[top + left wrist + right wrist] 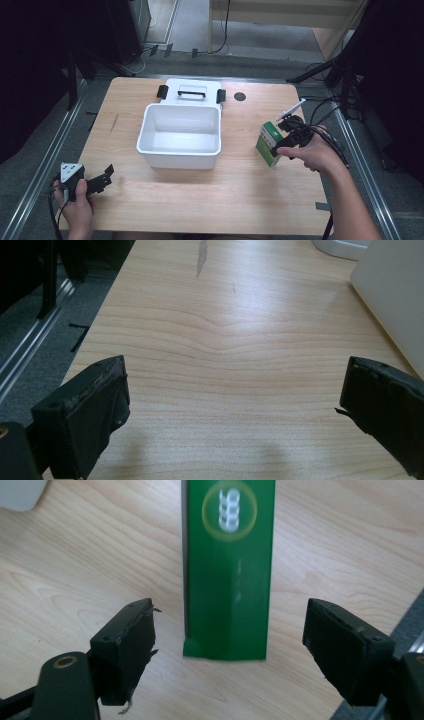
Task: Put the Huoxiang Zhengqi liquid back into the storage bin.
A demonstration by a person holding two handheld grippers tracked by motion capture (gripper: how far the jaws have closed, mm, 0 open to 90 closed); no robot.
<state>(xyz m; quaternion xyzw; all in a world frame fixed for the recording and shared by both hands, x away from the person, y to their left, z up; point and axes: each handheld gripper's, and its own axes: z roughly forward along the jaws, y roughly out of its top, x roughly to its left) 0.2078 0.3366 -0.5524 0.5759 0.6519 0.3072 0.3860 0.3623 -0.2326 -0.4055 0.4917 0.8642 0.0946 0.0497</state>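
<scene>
On pale wood table (200, 195), both tongs spread; grey floor (45, 145) around.

The counter (200, 195) was pale wood-grain laminate, smooth with a soft sheen. The white storage bin (179, 136) looked like glossy moulded plastic. The green box (228, 570) looked like smooth printed card. Both claws' pads (125, 650) were matt black, rough and frayed at the edges.

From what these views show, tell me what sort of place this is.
Probably a lab or recording workspace: a wooden table on a metal-railed frame, dark stands around it, cables on the floor.
</scene>
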